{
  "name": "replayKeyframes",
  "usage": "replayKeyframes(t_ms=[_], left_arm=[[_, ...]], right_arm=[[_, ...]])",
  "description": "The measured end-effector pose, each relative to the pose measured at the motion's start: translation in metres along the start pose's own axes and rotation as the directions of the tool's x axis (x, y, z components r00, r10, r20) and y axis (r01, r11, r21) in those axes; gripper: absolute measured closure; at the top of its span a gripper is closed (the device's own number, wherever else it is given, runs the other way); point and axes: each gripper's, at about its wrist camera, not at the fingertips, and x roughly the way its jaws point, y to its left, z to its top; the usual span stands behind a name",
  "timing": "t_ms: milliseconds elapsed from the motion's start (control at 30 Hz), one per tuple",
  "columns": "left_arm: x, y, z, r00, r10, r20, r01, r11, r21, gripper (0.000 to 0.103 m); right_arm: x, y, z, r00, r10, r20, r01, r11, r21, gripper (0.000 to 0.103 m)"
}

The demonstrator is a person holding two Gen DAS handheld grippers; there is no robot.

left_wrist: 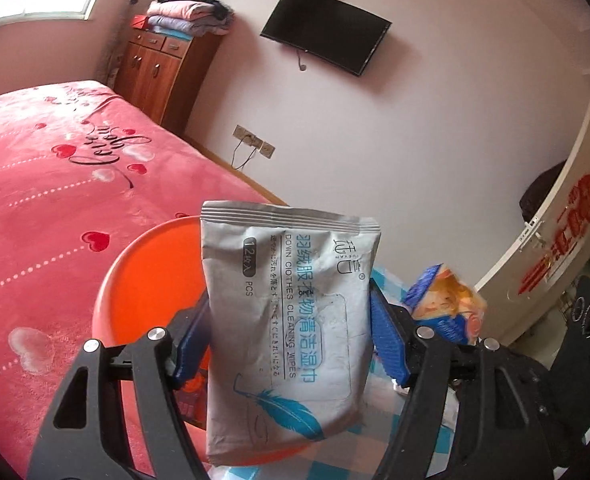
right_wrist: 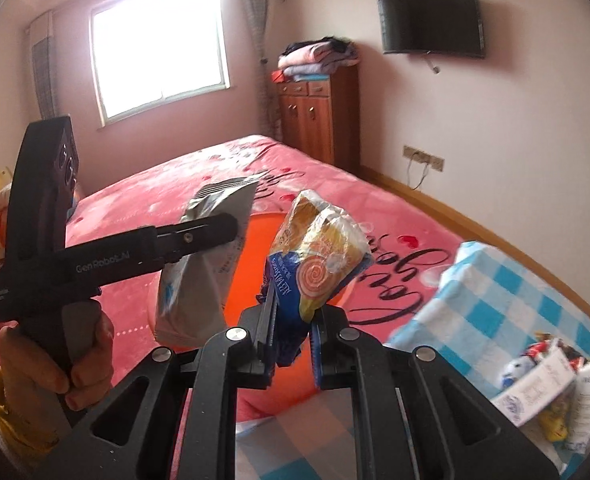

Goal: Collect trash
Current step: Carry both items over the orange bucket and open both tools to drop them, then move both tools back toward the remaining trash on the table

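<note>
Left gripper [left_wrist: 291, 344] clamps wipes packet [left_wrist: 287, 320]; right gripper [right_wrist: 291, 344] pinches snack wrapper [right_wrist: 319, 256]. We fear either slipping short of the orange basin [left_wrist: 151, 276], seemingly below.

"DOWN CLOTHES CLEANING WIPES" on the grey wipes pack [left_wrist: 291, 332]; "GenRobot.AI" on the left gripper [right_wrist: 231, 229].

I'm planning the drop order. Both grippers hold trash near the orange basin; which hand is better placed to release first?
Left, probably. The left gripper holds the wipes pack directly in front of the orange basin; the right gripper holds its snack wrapper at the basin's right edge.
</note>
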Motion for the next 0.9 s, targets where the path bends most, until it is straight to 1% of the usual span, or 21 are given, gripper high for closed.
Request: replayKeyframes(t_ms=[67,133,200,267,300,333,400,433,500,600,667,900], left_arm=[[0.004,0.003,0.002,1.0,0.011,-0.001,-0.011,1.0,-0.008,0.031],[0.008,0.006,0.0,1.0,0.02,-0.003,-0.021,1.0,-0.012,0.031],[0.013,0.01,-0.004,0.999,0.034,-0.007,-0.034,0.999,-0.019,0.027],[0.02,0.016,-0.007,0.998,0.063,-0.015,-0.064,0.998,-0.03,0.018],[0.022,0.019,-0.008,0.997,0.075,-0.021,-0.075,0.996,-0.039,0.016],[0.024,0.02,-0.009,0.997,0.077,-0.023,-0.078,0.996,-0.045,0.014],[0.026,0.023,-0.012,0.996,0.081,-0.03,-0.083,0.995,-0.053,0.014],[0.027,0.023,-0.013,0.996,0.085,-0.029,-0.086,0.995,-0.051,0.013],[0.025,0.021,-0.013,0.995,0.098,-0.027,-0.099,0.994,-0.041,0.013],[0.022,0.019,-0.015,0.996,0.085,-0.018,-0.085,0.996,-0.04,0.013],[0.02,0.016,-0.018,0.996,0.083,-0.013,-0.083,0.996,-0.037,0.013],[0.015,0.002,-0.026,0.999,0.05,0.018,-0.051,0.999,0.009,0.013]], right_arm=[[0.011,0.005,-0.002,1.0,0.021,-0.015,-0.021,1.0,-0.005,0.089],[0.023,0.012,-0.002,0.999,0.038,-0.034,-0.038,0.999,-0.01,0.086],[0.032,0.016,-0.001,0.998,0.035,-0.044,-0.035,0.999,-0.012,0.085],[0.041,0.015,-0.002,0.998,0.034,-0.055,-0.035,0.999,-0.003,0.071],[0.042,0.012,-0.004,0.998,0.022,-0.052,-0.021,1.0,0.013,0.051],[0.039,0.011,-0.007,0.999,0.021,-0.043,-0.02,0.999,0.026,0.037],[0.032,0.006,-0.01,1.0,0.02,-0.011,-0.02,0.999,0.049,0.029],[0.025,0.003,-0.012,1.0,-0.001,0.008,0.001,0.998,0.056,0.023],[0.014,-0.002,-0.016,0.998,-0.048,0.037,0.046,0.997,0.062,0.016],[-0.004,-0.012,-0.026,0.991,-0.1,0.084,0.092,0.991,0.097,0.012],[-0.011,-0.02,-0.033,0.988,-0.12,0.092,0.108,0.986,0.126,0.01],[-0.022,-0.038,-0.06,0.987,-0.142,0.074,0.125,0.971,0.202,0.01]])
